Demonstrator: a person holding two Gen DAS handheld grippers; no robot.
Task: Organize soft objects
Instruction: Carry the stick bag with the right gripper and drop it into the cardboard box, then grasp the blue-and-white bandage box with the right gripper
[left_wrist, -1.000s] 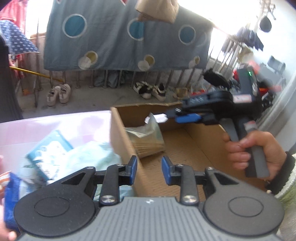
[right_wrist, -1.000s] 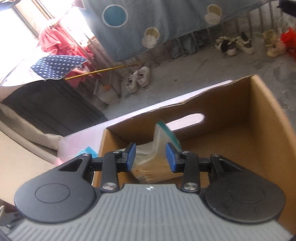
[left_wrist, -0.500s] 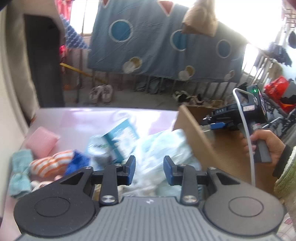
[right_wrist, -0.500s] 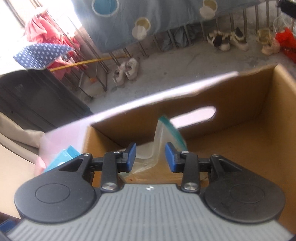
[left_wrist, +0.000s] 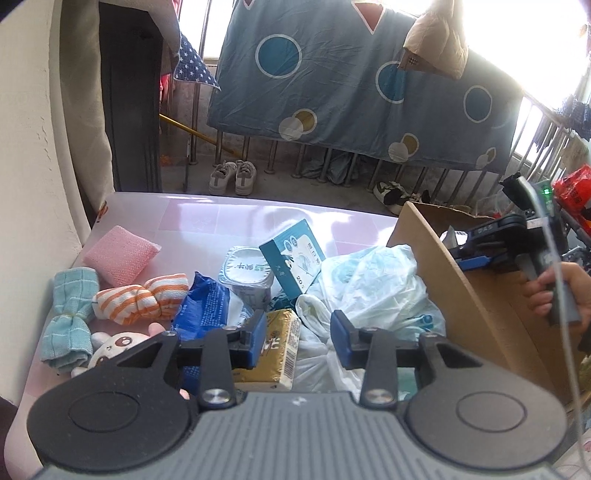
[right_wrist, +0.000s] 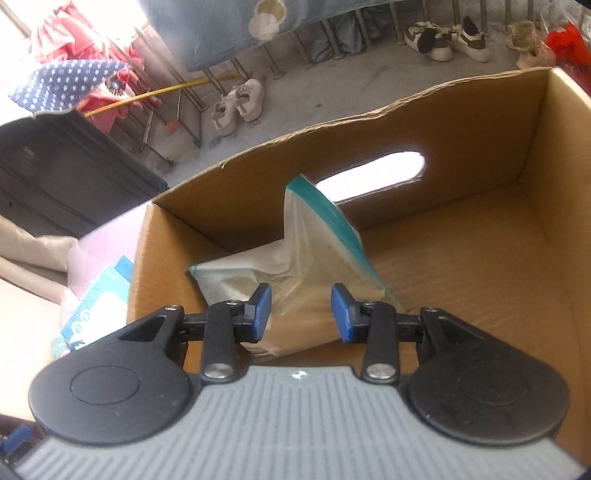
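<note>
Left gripper (left_wrist: 298, 339) is hanging over the pile on the pink table (left_wrist: 207, 218) with its blue pads spread apart and nothing between them. Right under the gap is a knotted white plastic bag (left_wrist: 373, 291) and, next to it, a yellowish packet (left_wrist: 277, 350) whose bottom end is cut off by the gripper body, so I can't read what it is.

The rest of the heap: a blue wrapper (left_wrist: 207, 306) half tucked under a foil-lidded tub (left_wrist: 245, 275), and a teal and white carton (left_wrist: 291, 258) leaning against the bag. Off to the left side there's a pink sponge pad (left_wrist: 122, 251), a rolled teal cloth (left_wrist: 70, 317), an orange striped cloth bundle (left_wrist: 140, 297) and a small plush toy (left_wrist: 114, 343) with only its face poking out above the gripper arm.

The cardboard box (left_wrist: 454, 280) sits just right of the pile, and only its near wall and a slice of the inside show from the left camera. The right gripper (left_wrist: 476, 254) is over the box, mostly hidden behind that wall, with the person's hand (left_wrist: 554, 295) cut off at the frame edge.

From the right wrist camera, the right gripper (right_wrist: 301, 312) has its pads parted too, not clamping anything. Past them, a clear zip bag (right_wrist: 295, 258) with a teal seal stands crumpled in the box's (right_wrist: 517, 258) left corner, below the handle cutout. Contents look tan, but it's too hazy to say what they are, and its lower edge is hidden behind the fingers.
</note>
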